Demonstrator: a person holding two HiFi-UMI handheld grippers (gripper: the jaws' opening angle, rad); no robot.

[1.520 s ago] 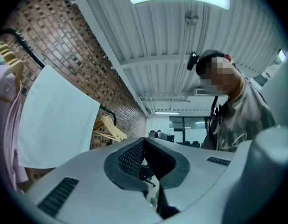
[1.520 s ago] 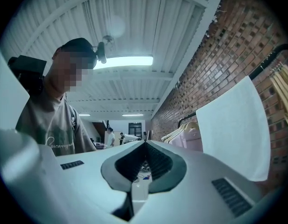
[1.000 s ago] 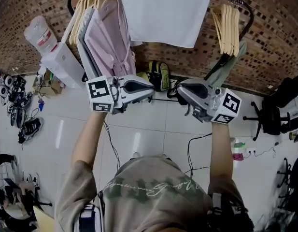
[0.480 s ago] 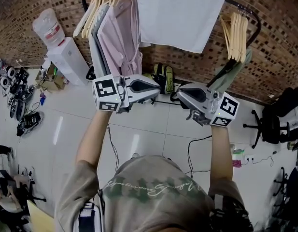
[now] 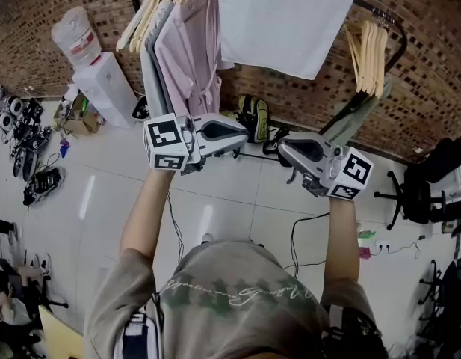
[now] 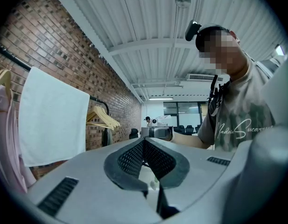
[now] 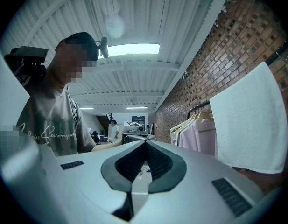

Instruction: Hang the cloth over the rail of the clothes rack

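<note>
Cloth (image 5: 282, 21) is hanging draped across the rail (image 6: 10, 57), well beyond and midway between left gripper (image 5: 240, 137) and right gripper (image 5: 282, 146), both facing inward, shut and empty

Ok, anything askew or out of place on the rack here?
Nothing stands out. The white cloth hangs flat over the rail, between the pink garments and the bare wooden hangers.
</note>
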